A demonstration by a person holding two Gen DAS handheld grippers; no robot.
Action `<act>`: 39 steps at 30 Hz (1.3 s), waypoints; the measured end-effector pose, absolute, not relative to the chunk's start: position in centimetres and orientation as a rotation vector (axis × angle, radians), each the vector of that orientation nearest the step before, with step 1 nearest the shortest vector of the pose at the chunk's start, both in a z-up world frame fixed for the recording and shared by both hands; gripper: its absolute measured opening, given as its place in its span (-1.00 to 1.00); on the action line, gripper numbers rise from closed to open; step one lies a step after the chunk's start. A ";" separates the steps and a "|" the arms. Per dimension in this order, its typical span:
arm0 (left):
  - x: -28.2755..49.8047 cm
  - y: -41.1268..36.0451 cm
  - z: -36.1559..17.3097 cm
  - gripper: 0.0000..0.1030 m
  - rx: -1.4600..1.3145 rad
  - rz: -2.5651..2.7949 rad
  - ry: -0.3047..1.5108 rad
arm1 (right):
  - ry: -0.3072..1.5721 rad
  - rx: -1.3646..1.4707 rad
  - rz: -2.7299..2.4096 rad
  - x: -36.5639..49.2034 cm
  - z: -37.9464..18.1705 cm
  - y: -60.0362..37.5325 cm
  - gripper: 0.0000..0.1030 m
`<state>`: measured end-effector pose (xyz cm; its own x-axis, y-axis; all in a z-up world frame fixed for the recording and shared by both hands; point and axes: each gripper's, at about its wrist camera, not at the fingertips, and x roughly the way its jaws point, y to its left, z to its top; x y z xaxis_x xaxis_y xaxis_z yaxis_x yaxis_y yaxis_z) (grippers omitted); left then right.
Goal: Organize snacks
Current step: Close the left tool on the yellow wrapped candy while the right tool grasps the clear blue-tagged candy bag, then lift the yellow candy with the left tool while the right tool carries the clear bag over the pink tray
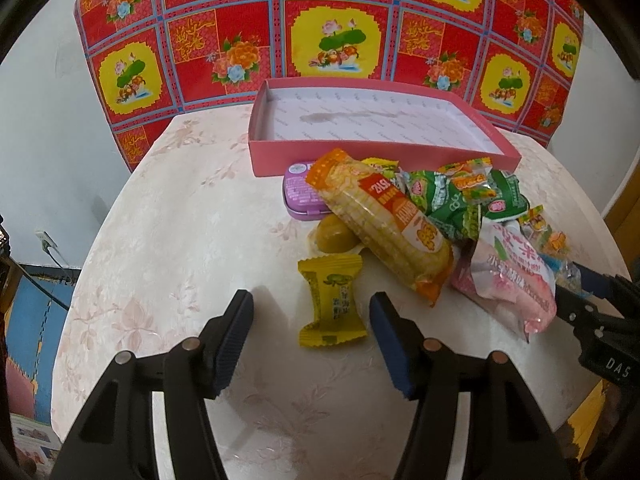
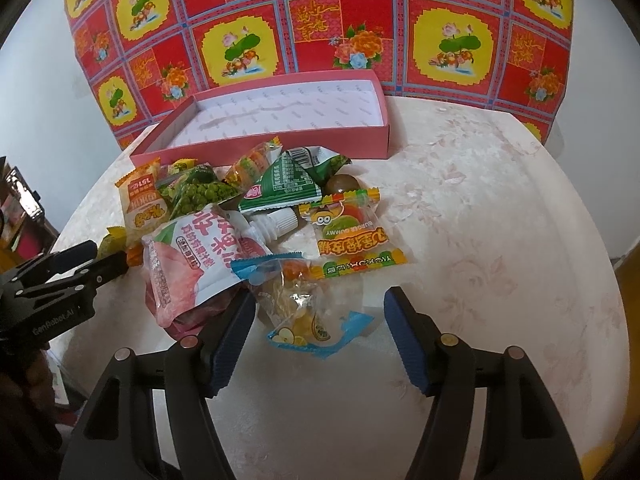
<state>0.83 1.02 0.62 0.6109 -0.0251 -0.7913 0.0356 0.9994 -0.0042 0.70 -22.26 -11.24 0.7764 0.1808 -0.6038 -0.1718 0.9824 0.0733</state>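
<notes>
On gummy packet [image 2: 352, 232]: "BURGER GUMMY".

Left gripper [image 1: 311, 340] has its jaws wide apart with just a yellow candy [image 1: 332, 300] between them, bare table [image 1: 160, 240] off to its left. Straight ahead the corn pack [image 1: 384, 224] and tin [image 1: 302, 194] block the way to the box [image 1: 376, 152]. Right gripper [image 2: 319, 336] straddles a clear bag [image 2: 308, 308]; pink pouch [image 2: 192, 264] crowds its left finger, open table on its right.
</notes>
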 end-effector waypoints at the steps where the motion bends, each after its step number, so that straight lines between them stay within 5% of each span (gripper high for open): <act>1: 0.8 1.0 0.6 0.24 0.012 -0.035 0.913 | 0.654 0.013 0.190 0.7 -11.2 -22.2 0.34; 5: 0.8 1.1 0.7 0.19 0.011 -0.030 0.914 | 0.655 0.010 0.193 0.6 -11.2 -22.3 0.34; 10: 0.5 1.1 0.9 -0.38 0.006 -0.030 0.915 | 0.661 -0.008 0.182 0.3 -11.2 -22.3 0.16; 18: 0.1 1.7 2.0 -0.41 -0.023 -0.030 0.909 | 0.657 0.010 0.224 -0.4 -10.7 -23.0 -0.47; 39: 0.9 1.6 5.9 -0.41 -0.032 -0.044 0.857 | 0.558 -0.027 0.308 -1.3 -6.8 -22.2 -0.52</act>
